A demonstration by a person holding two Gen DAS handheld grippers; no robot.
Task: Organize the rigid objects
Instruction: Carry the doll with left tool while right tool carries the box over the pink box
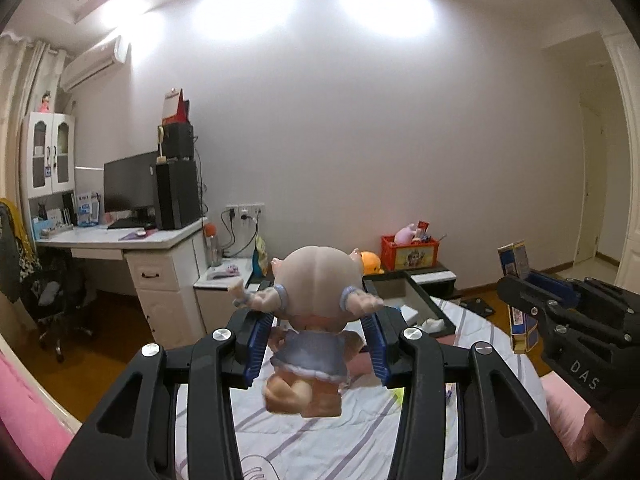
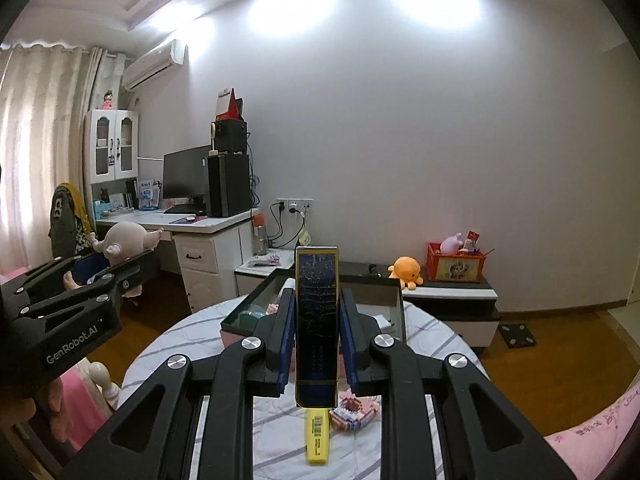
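My left gripper [image 1: 316, 312] is shut on a big-headed doll [image 1: 320, 280] in a grey-blue dress and holds it in the air above the striped bed [image 1: 304, 432]. The doll faces away from the camera. In the right wrist view the left gripper [image 2: 100, 272] and the doll [image 2: 124, 240] show at the left edge. My right gripper [image 2: 316, 300] is shut on a tall dark blue box with gold edges [image 2: 316, 320], held upright. From the left wrist view that box [image 1: 516, 260] sticks up out of the right gripper [image 1: 532, 280]. A yellow highlighter [image 2: 317, 436] and a small patterned packet [image 2: 356, 412] lie on the bed below.
An open dark box [image 2: 256, 300] with small items inside sits on the bed's far end. Behind it stand a white nightstand [image 2: 260, 268] and a low cabinet [image 2: 452, 292] with an orange plush [image 2: 406, 270] and a red crate [image 2: 456, 268]. A desk [image 2: 208, 220] is at the left.
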